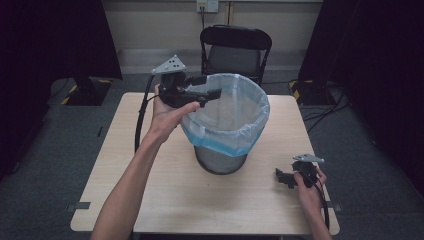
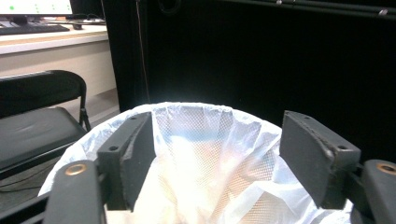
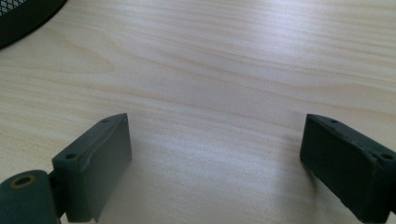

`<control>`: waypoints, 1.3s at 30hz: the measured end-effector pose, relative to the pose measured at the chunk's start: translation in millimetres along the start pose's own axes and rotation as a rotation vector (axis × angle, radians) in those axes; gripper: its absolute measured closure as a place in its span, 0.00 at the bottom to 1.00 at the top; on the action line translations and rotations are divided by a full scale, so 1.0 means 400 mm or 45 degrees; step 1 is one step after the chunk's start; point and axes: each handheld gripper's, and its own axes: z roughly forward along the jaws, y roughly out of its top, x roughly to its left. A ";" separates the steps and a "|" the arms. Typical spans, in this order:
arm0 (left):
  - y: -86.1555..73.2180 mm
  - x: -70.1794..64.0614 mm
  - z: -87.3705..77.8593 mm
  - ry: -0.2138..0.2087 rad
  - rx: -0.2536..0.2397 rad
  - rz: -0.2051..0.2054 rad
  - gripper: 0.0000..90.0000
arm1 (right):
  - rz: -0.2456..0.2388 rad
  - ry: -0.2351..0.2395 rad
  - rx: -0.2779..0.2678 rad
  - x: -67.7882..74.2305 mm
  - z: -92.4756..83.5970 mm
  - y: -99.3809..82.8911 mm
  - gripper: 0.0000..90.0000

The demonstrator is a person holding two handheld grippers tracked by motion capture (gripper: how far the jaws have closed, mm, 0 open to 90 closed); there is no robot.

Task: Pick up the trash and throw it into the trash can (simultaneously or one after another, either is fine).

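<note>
1. The left gripper point(image 1: 207, 90) is held up at the near-left rim of the bin, its jaws pointing across the rim toward the bin's middle. In the left gripper view point(image 2: 215, 163) the jaws stand wide apart, with the liner's rim showing between them and neither pad pressing on it, so the gripper is released.
2. The left hand point(image 1: 167, 112) wraps the gripper's body from below, with a black cable point(image 1: 140, 120) trailing down over the table's left side.
3. The bin point(image 1: 220, 160) is a dark mesh wastebasket standing upright at the middle of the table point(image 1: 150, 200).
4. A pale blue bag point(image 1: 235, 112) lines the bin; its top is folded out over the rim and hangs partway down the outside. Whether the fold sits evenly at the far side is hard to tell from the high view.
5. The right gripper point(image 1: 282, 177) rests low on the table at the near right, well apart from the bin. In the right gripper view point(image 3: 215, 163) its jaws are spread wide over bare wood with nothing between them.
6. The right hand point(image 1: 310, 182) holds that gripper from behind.
7. A black folding chair point(image 1: 235, 50) stands behind the table.
</note>
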 end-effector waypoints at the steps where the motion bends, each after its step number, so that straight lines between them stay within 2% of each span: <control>1: -0.001 0.005 -0.004 -0.004 -0.004 -0.005 0.26 | 0.000 0.000 0.000 0.000 0.000 0.000 0.09; 6: -0.003 0.019 -0.022 0.016 -0.026 -0.024 0.23 | 0.000 0.001 0.000 0.000 0.000 0.000 0.09; 10: -0.006 0.026 -0.043 0.063 -0.014 0.004 0.25 | 0.001 0.000 0.001 0.000 0.000 0.000 0.09; 13: -0.013 0.032 -0.055 0.091 -0.012 0.002 0.25 | 0.000 0.000 0.000 0.000 0.000 0.000 0.09; 17: -0.028 0.050 -0.075 0.099 -0.020 -0.029 0.24 | 0.001 0.000 0.001 0.000 0.000 0.000 0.09; 20: -0.036 0.058 -0.094 0.125 0.015 -0.036 0.25 | 0.000 0.000 0.000 0.000 0.000 0.000 0.09; 23: -0.041 0.064 -0.114 0.131 0.000 -0.054 0.25 | 0.000 0.000 0.000 0.000 0.000 0.000 0.09; 32: -0.052 0.083 -0.170 0.178 -0.045 -0.064 0.25 | 0.000 0.000 0.000 0.000 0.000 0.000 0.09; 36: -0.069 0.087 -0.186 0.201 -0.040 -0.030 0.25 | 0.000 0.000 0.000 0.000 0.000 0.000 0.09; 39: -0.081 0.090 -0.202 0.209 -0.047 -0.035 0.24 | 0.002 0.000 0.001 0.000 0.000 0.000 0.09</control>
